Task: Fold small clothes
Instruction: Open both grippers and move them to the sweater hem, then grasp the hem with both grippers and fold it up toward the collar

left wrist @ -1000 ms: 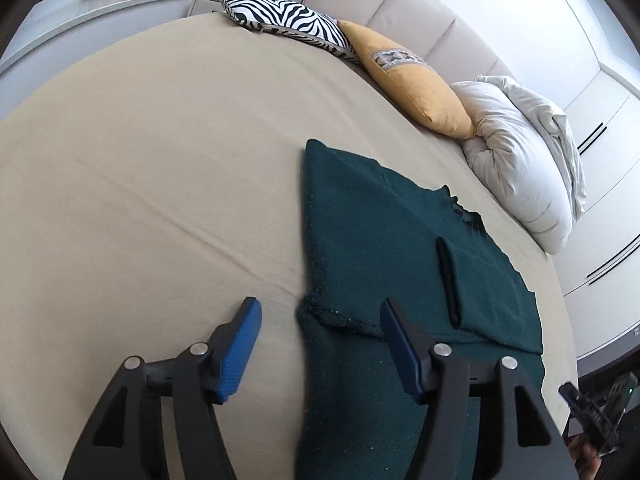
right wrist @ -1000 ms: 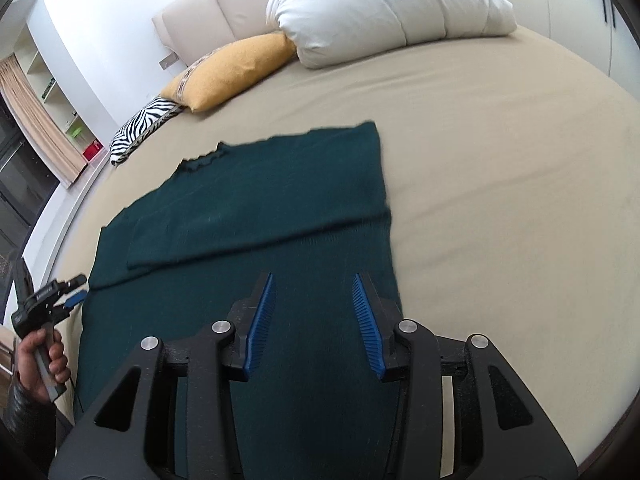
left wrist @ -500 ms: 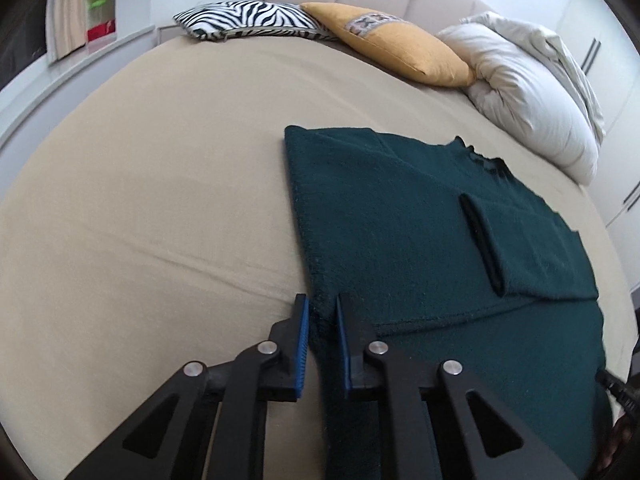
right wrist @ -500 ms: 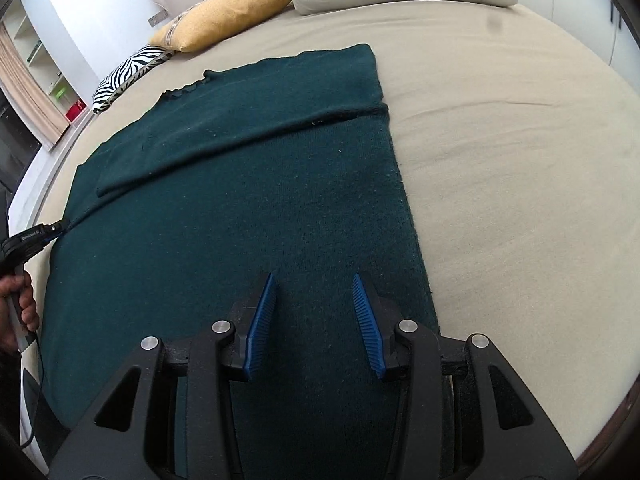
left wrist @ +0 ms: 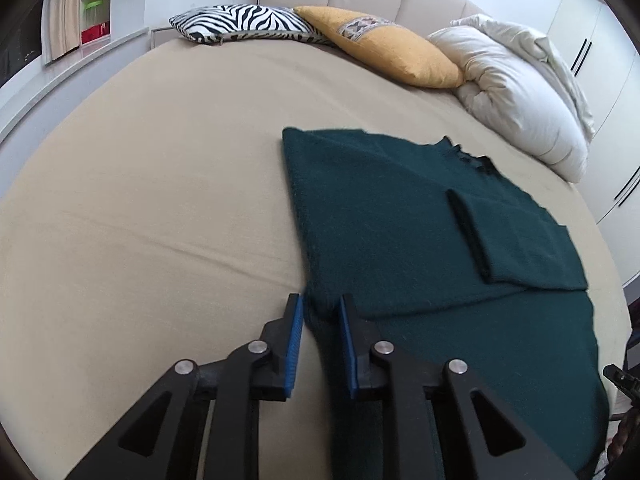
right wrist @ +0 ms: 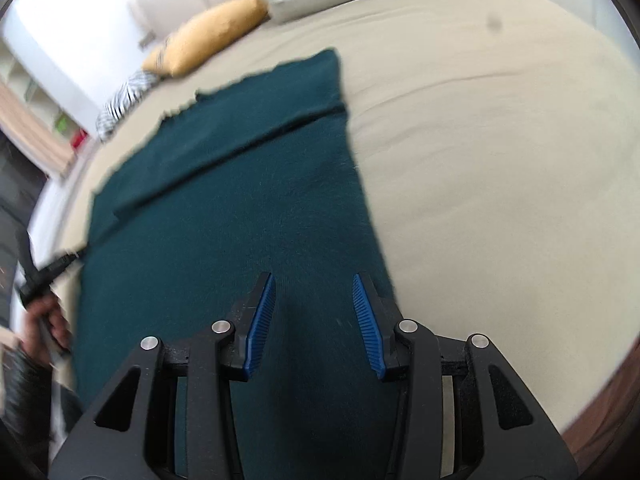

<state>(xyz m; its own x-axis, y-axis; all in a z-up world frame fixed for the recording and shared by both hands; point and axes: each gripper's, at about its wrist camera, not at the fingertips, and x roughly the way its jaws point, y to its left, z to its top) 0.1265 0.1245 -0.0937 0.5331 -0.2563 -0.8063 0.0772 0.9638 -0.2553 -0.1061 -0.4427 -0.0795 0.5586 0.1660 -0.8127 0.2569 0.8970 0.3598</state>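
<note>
A dark green knit sweater point(left wrist: 400, 224) lies flat on the beige bed, its sleeves folded in across the body. My left gripper point(left wrist: 320, 308) is closed on the sweater's left side edge, with the cloth pinched between the blue pads. In the right wrist view the sweater point(right wrist: 224, 216) fills the middle. My right gripper point(right wrist: 314, 288) is open just above the sweater's lower right part, with nothing between its fingers. The left gripper point(right wrist: 44, 276) and the hand holding it show at the sweater's left edge.
The beige bed point(left wrist: 140, 200) spreads wide on the left of the sweater. A zebra pillow point(left wrist: 240, 22), a yellow pillow point(left wrist: 384, 52) and a white duvet point(left wrist: 520, 92) lie along the headboard. White wardrobe doors point(left wrist: 600, 40) stand at the right.
My left gripper went from wide open to closed on the sweater's side edge. My right gripper moved in low over the sweater and stayed open.
</note>
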